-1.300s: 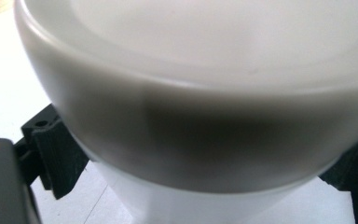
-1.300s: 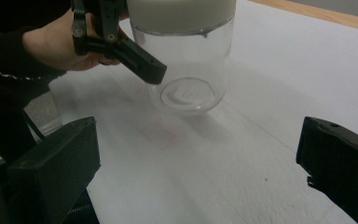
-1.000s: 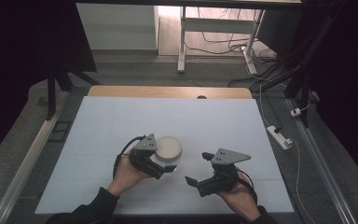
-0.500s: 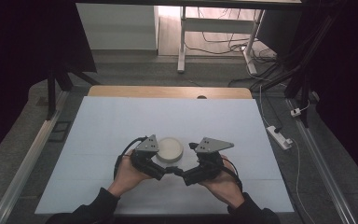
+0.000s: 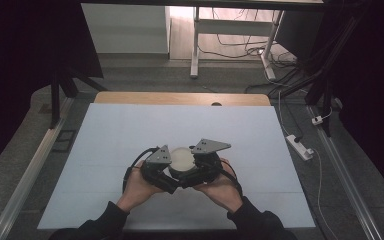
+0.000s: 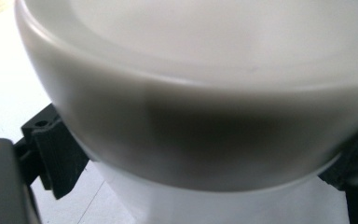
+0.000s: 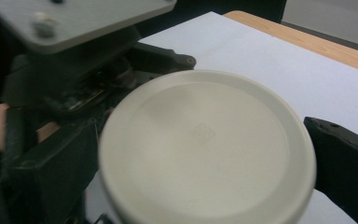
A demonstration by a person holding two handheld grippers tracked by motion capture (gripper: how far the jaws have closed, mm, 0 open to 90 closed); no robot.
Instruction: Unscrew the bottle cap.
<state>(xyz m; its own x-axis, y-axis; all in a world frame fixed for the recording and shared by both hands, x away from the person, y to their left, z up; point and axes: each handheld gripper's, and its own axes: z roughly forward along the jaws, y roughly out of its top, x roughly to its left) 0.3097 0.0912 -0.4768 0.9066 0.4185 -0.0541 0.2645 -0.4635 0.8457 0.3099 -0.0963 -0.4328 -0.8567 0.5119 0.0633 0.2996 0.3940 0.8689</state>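
Left hand-held gripper (image 5: 172, 180) clamps round white container (image 5: 182, 159) | right hand-held gripper (image 5: 196, 176) jaws straddle its smooth lid (image 7: 207, 144)

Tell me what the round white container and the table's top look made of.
Container: likely plastic, off-white and matte, with a moulded rim and a small embossed mark on its lid; faintly translucent in the left gripper view. Table surface: a pale, matte sheet, perhaps laminate or paper, over a wooden board showing at the far edge.

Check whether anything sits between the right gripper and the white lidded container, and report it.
Nothing visible does. The right gripper already has a jaw on each side of the white lidded container, and the left gripper meets it from the opposite side.
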